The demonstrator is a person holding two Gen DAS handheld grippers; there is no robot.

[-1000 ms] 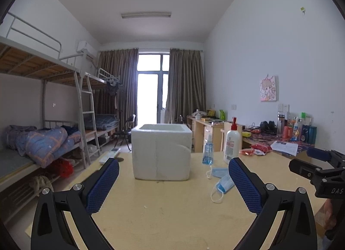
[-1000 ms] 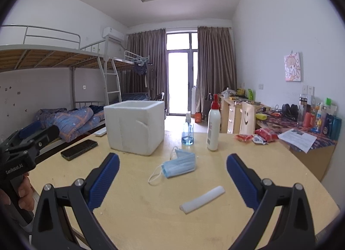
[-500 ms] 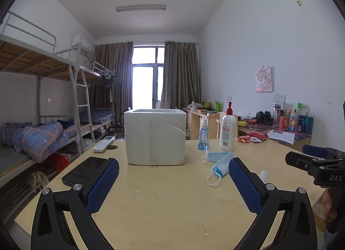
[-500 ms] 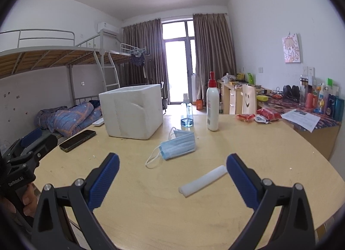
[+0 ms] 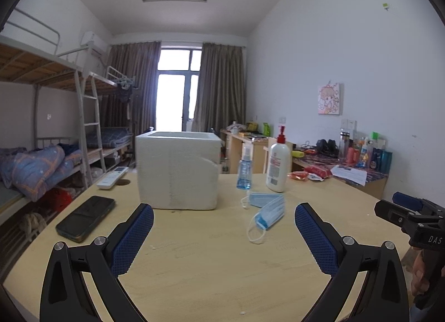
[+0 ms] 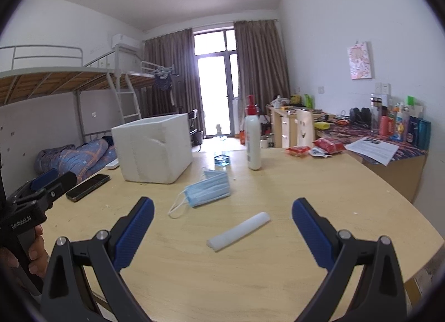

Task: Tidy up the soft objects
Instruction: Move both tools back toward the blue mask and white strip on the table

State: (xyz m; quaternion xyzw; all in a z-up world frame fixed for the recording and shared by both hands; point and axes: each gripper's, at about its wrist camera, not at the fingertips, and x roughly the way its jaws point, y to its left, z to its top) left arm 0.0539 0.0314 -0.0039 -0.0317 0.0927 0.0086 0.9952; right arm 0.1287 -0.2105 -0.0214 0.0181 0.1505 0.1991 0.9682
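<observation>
Left tool (image 5: pixel 224 220): blue ribbed pads spread wide, nothing between them, hovering over the near edge of the counter (image 5: pixel 211 272).
Phone (image 5: pixel 85 218): flat, glossy black slab near the counter's left edge; hard, not part of the sorting job by my read.
Foam box (image 5: pixel 178 170): white, grainy, open-topped block toward the far middle of the counter; likely light, and likely the place for the soft things.
Face masks (image 6: pixel 207 190): two pale blue pleated cloths overlapping just right of the box, ear loops trailing; limp and feather-light, so pinch the bunched pleats, not a loop.
Bottles (image 6: pixel 253 138): tall white pump bottle and small clear blue sprayer toward the far edge; rigid, smooth.
Foam strip (image 6: pixel 238 231): white, rounded, lying slantwise right ahead of the right tool; looks squashy, so take it mid-length, gently.
Right tool (image 6: pixel 222 223): pads wide apart, empty, strip lying ahead between them.
</observation>
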